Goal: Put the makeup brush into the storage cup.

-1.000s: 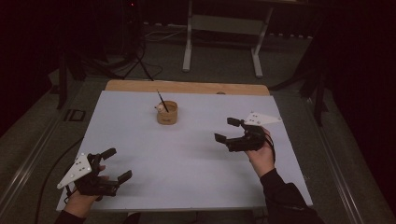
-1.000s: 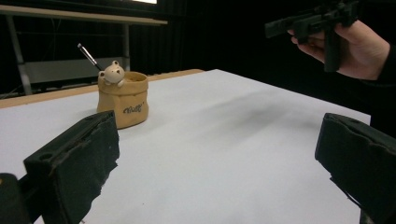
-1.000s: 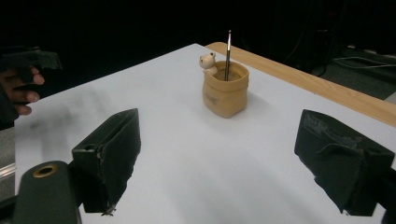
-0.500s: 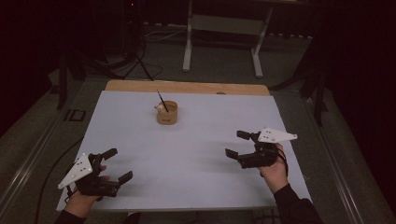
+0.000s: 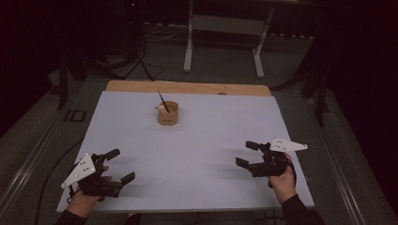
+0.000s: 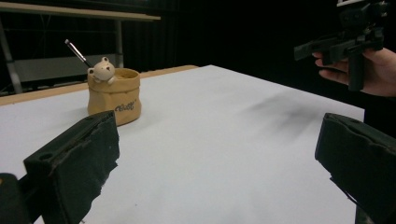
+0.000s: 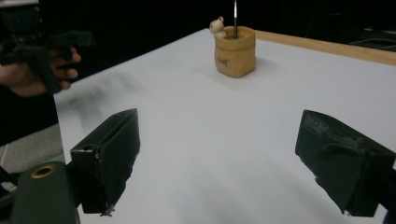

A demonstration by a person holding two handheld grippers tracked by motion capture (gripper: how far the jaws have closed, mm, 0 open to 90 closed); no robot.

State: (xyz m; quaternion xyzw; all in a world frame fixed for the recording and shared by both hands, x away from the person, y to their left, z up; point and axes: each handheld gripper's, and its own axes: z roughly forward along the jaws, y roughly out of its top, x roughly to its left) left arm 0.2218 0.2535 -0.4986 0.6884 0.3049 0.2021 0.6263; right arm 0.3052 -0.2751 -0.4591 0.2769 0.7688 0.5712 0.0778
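High view: both grippers, left and right, spread wide and empty, so approach the pot slowly, pinching what's probably a brush.

My table has a white top with a wooden far edge. One tan pen pot stands on it, toward the far side.

A pen stands in the holder on the table.

Left gripper and right gripper each sit in a hand, jaws spread wide, nothing between the fingers, both pointing inward.
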